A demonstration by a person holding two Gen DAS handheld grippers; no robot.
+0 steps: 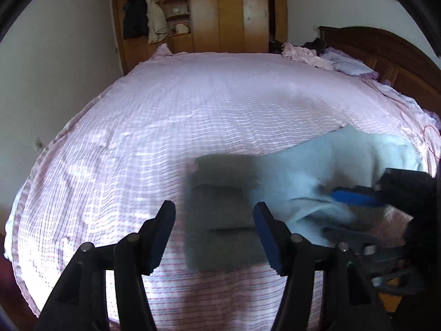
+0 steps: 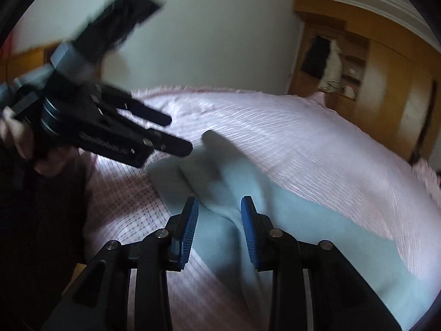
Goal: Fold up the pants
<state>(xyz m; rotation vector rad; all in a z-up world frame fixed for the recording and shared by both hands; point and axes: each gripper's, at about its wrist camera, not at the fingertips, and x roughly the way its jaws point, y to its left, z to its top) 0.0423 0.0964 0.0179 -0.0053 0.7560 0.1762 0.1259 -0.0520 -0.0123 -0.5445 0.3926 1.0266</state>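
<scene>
Light blue pants (image 1: 311, 165) lie on the pink striped bedspread (image 1: 193, 104), with a darker, shadowed folded end toward the left. My left gripper (image 1: 215, 220) hovers over that folded end, jaws wide apart and nothing pressed between them. My right gripper (image 1: 329, 212) reaches in from the right edge over the pants. In the right wrist view the pants (image 2: 303, 220) run under my right gripper (image 2: 219, 215), whose blue pads stand apart above a crease in the cloth. The left gripper (image 2: 179, 133), held by a hand (image 2: 16, 138), is open at the upper left, above the end of the pants.
A wooden wardrobe (image 1: 220, 11) with hanging clothes stands beyond the bed's far edge. Crumpled pink and purple bedding (image 1: 330, 58) lies by the dark wooden headboard (image 1: 386, 49) at the right. A white wall runs along the left side.
</scene>
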